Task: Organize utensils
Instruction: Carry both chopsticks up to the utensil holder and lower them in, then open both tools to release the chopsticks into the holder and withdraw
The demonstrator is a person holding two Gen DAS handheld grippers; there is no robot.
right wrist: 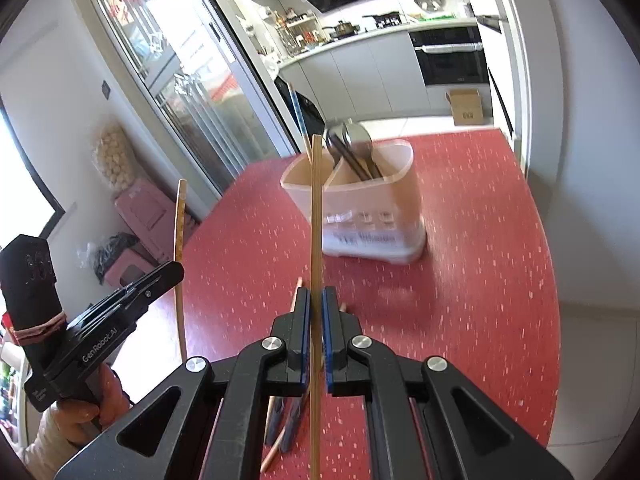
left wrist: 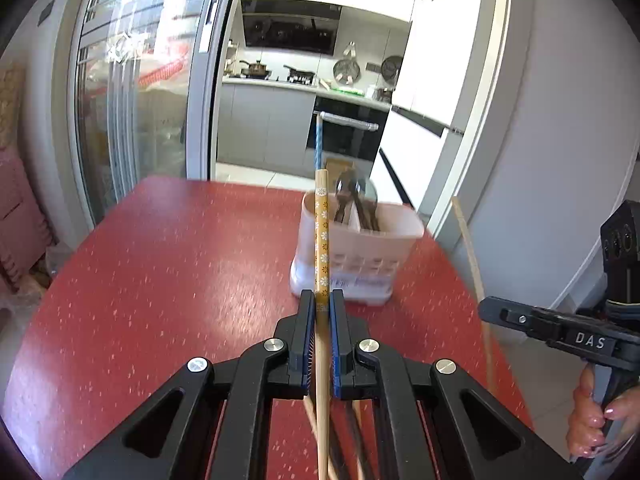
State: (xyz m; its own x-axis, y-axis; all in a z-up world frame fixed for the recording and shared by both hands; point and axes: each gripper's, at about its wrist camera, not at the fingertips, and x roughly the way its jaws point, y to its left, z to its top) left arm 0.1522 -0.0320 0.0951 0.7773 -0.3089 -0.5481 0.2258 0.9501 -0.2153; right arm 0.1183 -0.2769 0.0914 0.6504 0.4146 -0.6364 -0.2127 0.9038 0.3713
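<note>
My left gripper [left wrist: 322, 294] is shut on a yellow chopstick with white flowers [left wrist: 321, 236], held upright above the red table [left wrist: 168, 264]. My right gripper [right wrist: 316, 292] is shut on a plain wooden chopstick [right wrist: 316, 208], also upright. Each gripper shows at the edge of the other's view: the right gripper [left wrist: 486, 307] with its stick [left wrist: 472, 256], the left gripper [right wrist: 176, 271] with its stick [right wrist: 180, 240]. The white utensil holder [left wrist: 356, 248] [right wrist: 360, 216] stands ahead of both, with dark-handled spoons [right wrist: 352, 148] in one compartment and a blue-patterned chopstick [left wrist: 318, 142]. More chopsticks [right wrist: 280, 432] lie on the table under the grippers.
A hand [left wrist: 592, 420] grips the right tool's handle. The table's far edge faces a kitchen doorway with a glass sliding door [left wrist: 140, 92]. A pink stool [right wrist: 144, 216] and bags stand on the floor at the left. A cardboard box [right wrist: 466, 106] sits on the kitchen floor.
</note>
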